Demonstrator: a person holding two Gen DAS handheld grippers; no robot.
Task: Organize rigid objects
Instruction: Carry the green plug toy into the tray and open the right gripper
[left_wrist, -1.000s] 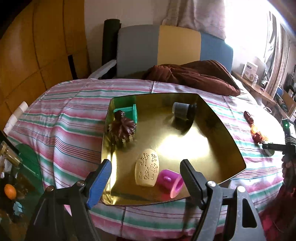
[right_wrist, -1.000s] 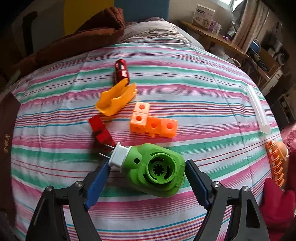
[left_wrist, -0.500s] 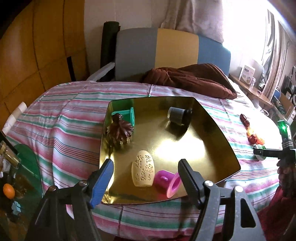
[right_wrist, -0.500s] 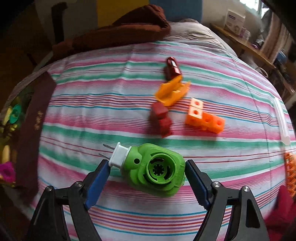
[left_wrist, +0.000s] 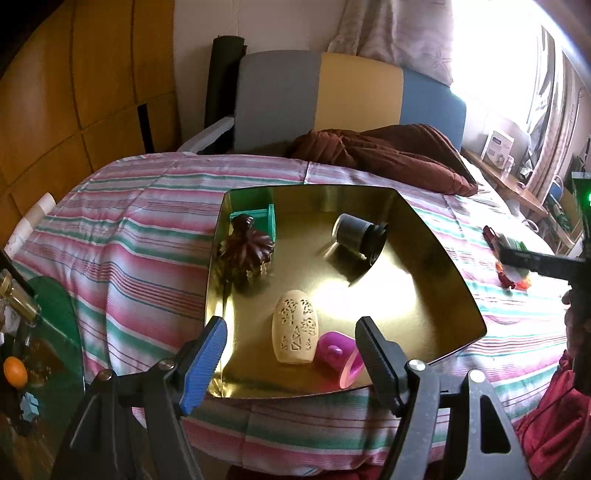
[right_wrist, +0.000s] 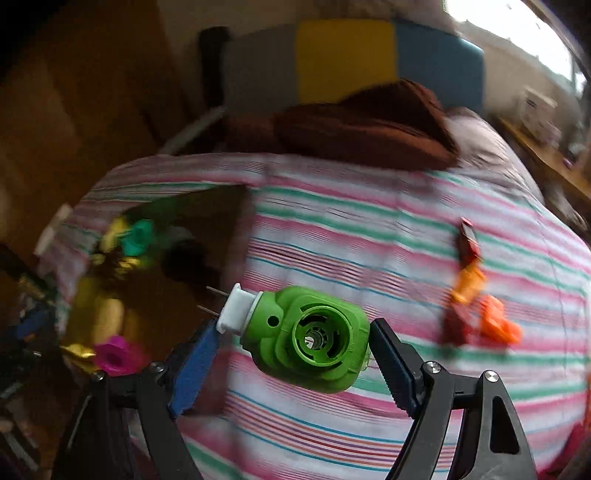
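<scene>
- My right claw (right_wrist: 291, 339) is clamped on the green plug-in gadget (right_wrist: 306, 339), same wide grip as a second ago; white plug end with two prongs sticks out left past the blue pad.
- Change: a second ago the gadget hung just over the striped bedspread (right_wrist: 369, 229) near the orange blocks; now it's lifted and swung left, so the gold tray (right_wrist: 221, 221) has come into the right wrist view, blurred. Loose toys now sit off to the right: red piece (right_wrist: 467, 240), orange pieces (right_wrist: 495, 325).
- My left claw (left_wrist: 291, 347) is empty, jaws wide apart, slightly narrower than a second ago; they were just closing a bit, nothing pinched between them. It hovers over the tray's near edge and has barely shifted.
- Gold tray (left_wrist: 454, 295) lies on the bed. In it: cream perforated egg-shaped piece (left_wrist: 293, 336) near front, pink ring-shaped piece (left_wrist: 338, 356) touching its right side, dark brown pinecone-like ornament (left_wrist: 245, 247) at left, teal frame piece (left_wrist: 264, 218) behind it in back-left corner, grey-black cylinder (left_wrist: 356, 232) on its side toward the back.
- Tray contents unchanged from before.
- Right claw's black arm (left_wrist: 535, 260) shows at right edge of the left view, beyond the tray.
- Brown blanket (left_wrist: 384, 155) heaped at the head of the bed.
</scene>
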